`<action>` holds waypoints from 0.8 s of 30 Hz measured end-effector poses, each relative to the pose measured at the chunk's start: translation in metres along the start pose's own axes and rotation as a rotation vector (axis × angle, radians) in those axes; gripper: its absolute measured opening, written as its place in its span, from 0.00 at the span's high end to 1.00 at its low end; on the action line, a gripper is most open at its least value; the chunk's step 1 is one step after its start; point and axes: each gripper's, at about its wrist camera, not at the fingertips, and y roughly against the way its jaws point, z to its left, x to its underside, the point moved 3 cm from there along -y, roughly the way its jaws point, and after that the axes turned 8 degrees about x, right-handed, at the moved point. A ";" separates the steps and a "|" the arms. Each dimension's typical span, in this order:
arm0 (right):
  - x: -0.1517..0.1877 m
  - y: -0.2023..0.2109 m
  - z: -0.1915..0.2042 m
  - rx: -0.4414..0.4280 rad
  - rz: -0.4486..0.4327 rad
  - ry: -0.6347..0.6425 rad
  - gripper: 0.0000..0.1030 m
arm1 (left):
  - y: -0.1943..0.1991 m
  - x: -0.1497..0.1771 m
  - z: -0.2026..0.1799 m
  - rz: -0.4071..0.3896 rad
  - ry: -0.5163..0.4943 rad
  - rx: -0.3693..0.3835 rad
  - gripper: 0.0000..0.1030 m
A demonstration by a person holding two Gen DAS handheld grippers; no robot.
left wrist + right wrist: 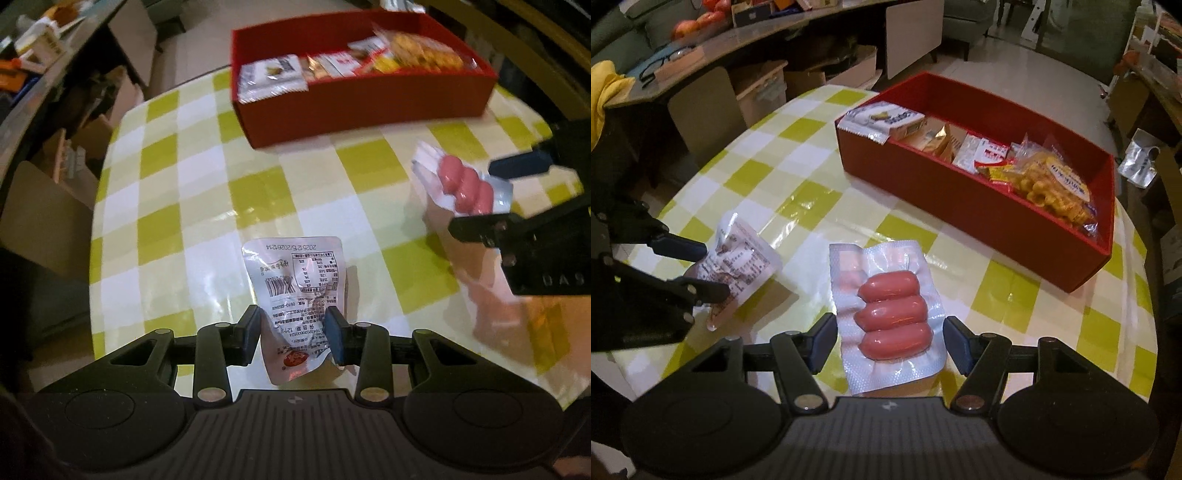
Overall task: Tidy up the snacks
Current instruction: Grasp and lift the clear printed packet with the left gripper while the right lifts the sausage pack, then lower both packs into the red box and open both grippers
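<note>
One red box [979, 218], one sausage pack [892, 321] of three, one silver pouch [295, 291].

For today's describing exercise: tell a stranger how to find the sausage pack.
Start at the red box on the checked table. In front of it, the right gripper holds the sausage pack: clear plastic over three pink sausages, unlike the silvery printed pouch beside it.

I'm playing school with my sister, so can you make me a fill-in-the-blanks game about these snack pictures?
1. The big box holding snacks is coloured ____.
2. The left claw grips a crinkly silver packet, and the right claw has a pack of ____ pink sausages.
3. The tablecloth has a white and ____ check pattern.

Missing words: red; three; green
</note>
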 end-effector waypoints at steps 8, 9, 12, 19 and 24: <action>-0.021 0.016 -0.017 0.050 -0.081 -0.056 0.33 | 0.015 -0.033 -0.006 -0.084 0.033 -0.011 0.56; -0.024 0.018 -0.019 0.057 -0.093 -0.063 0.33 | 0.017 -0.038 -0.008 -0.095 0.036 -0.011 0.56; -0.031 0.024 -0.024 0.068 -0.121 -0.080 0.33 | 0.021 -0.051 -0.013 -0.126 0.036 -0.027 0.56; -0.034 0.023 -0.038 0.092 -0.130 -0.105 0.33 | 0.020 -0.069 -0.016 -0.154 0.041 -0.060 0.56; -0.041 0.022 -0.045 0.102 -0.149 -0.113 0.33 | 0.019 -0.078 -0.017 -0.168 0.044 -0.074 0.56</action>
